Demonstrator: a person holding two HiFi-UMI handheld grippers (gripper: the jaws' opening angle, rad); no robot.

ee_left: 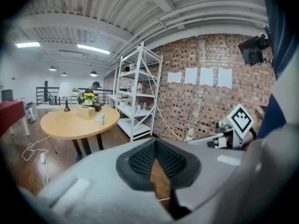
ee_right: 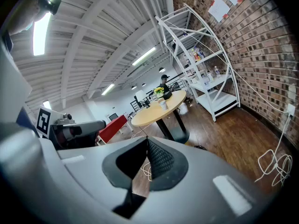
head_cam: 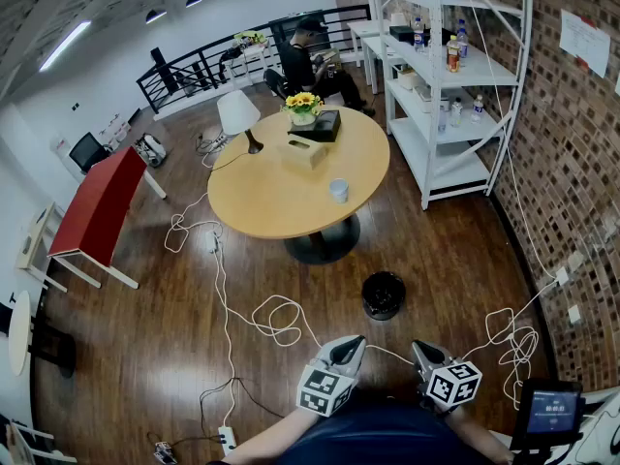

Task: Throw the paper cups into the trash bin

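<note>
In the head view, a single white paper cup [head_cam: 338, 190] stands upright near the front edge of the round, pale wooden counter [head_cam: 262, 201], well apart from the person. The low, round black trash bin [head_cam: 384, 294] sits on the dark plank floor between counter and person, just beside the counter's foot. A cup lifted off that edge would therefore need only a short carry. The left tool [head_cam: 356, 341] and the right tool [head_cam: 419, 348] are held close to the body, side by side, pointing forward and slightly down. I judge this a resting carry, with the approach to the cup not yet begun.

In the left gripper view, the left tool's [ee_left: 156, 144] ribbed dark pads meet at their tips with nothing between them (only floor shows through the gap lower down). The cup [ee_left: 100, 119] stands far ahead on the counter, left of the tool's line.

In the right gripper view, the right tool [ee_right: 147, 143] is likewise closed and empty, its pads touching at the tips. The cup [ee_right: 163, 104] shows small and distant just above the tips, so this tool is aimed more nearly at it.
</note>
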